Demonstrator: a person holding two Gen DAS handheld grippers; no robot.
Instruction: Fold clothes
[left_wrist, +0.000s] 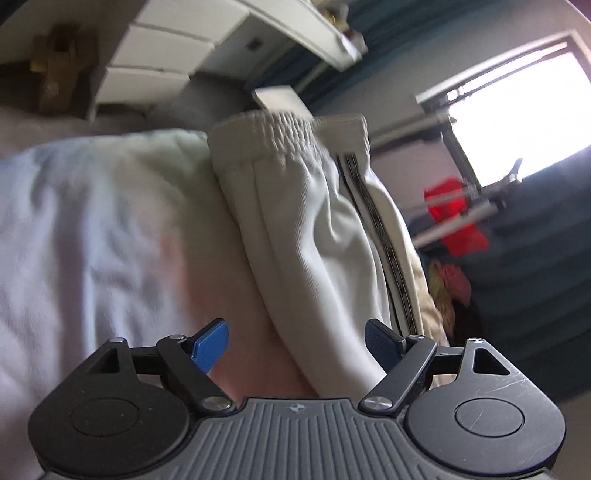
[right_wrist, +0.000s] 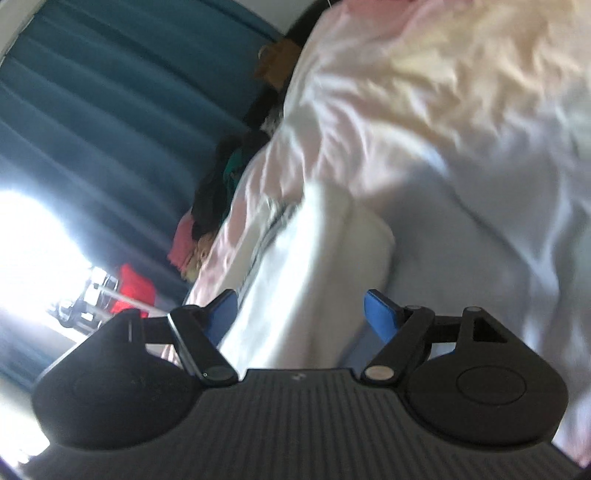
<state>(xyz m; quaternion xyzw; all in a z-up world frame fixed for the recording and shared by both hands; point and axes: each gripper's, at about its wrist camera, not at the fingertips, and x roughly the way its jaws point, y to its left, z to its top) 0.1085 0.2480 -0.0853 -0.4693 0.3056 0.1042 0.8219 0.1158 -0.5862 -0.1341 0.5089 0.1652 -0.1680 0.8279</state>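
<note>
Cream trousers (left_wrist: 295, 221) with a gathered elastic waistband (left_wrist: 284, 138) and a dark side stripe (left_wrist: 384, 236) lie lengthwise on the bed sheet (left_wrist: 92, 229). My left gripper (left_wrist: 297, 345) is open, its blue pads (left_wrist: 210, 347) spread wide. The trouser cloth runs down between them, and the pads do not press on it. In the right wrist view the same pale garment (right_wrist: 310, 266) lies as a long folded strip on the sheet (right_wrist: 480, 184). My right gripper (right_wrist: 301, 315) is open too, with that strip passing between its blue pads (right_wrist: 380, 317).
The bed's edge runs beside teal curtains (right_wrist: 92, 129) and a bright window (left_wrist: 517, 110). A heap of other clothes (right_wrist: 218, 195), pink, dark and green, lies along that edge. A red cloth hangs on a metal rack (left_wrist: 454, 218). White drawers (left_wrist: 155, 55) stand beyond the bed.
</note>
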